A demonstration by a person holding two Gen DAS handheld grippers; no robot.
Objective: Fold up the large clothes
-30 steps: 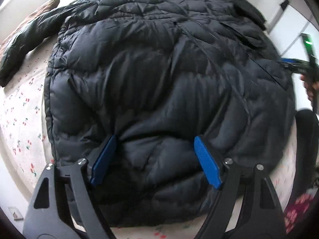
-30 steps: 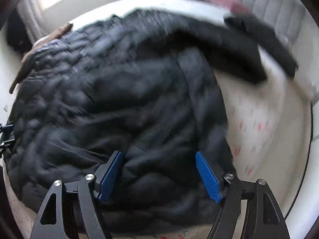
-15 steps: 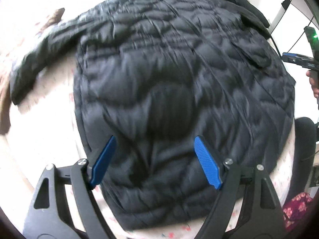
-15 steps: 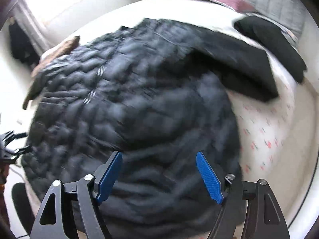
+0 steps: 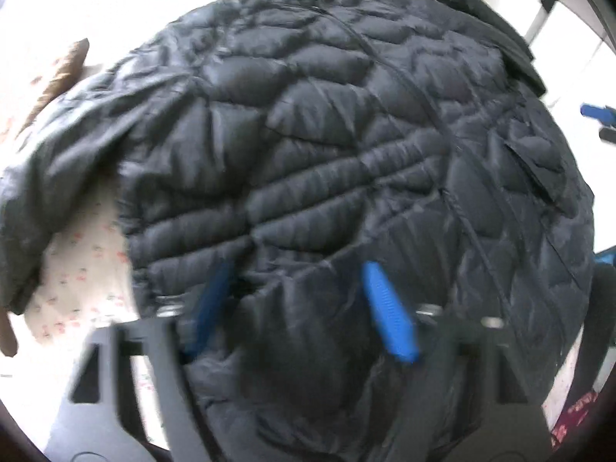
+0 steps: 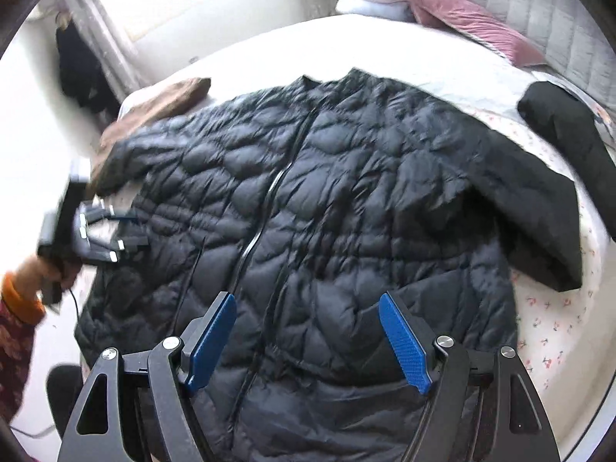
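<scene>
Jacket point(image 6: 346, 208) lying spread, zipped, on bed point(image 6: 546, 331) | step: pre-fold positioning | left gripper point(image 5: 304, 308) jaws just closing, apart, gripping nothing; right gripper point(image 6: 308, 342) gaping, empty | next: seize a sleeve

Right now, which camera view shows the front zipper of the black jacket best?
The right wrist view. There the zipper runs sharp and unbroken down the middle of the black puffer jacket, from collar toward hem. In the left wrist view the jacket is motion-blurred, and only a dark curved seam line shows.
</scene>
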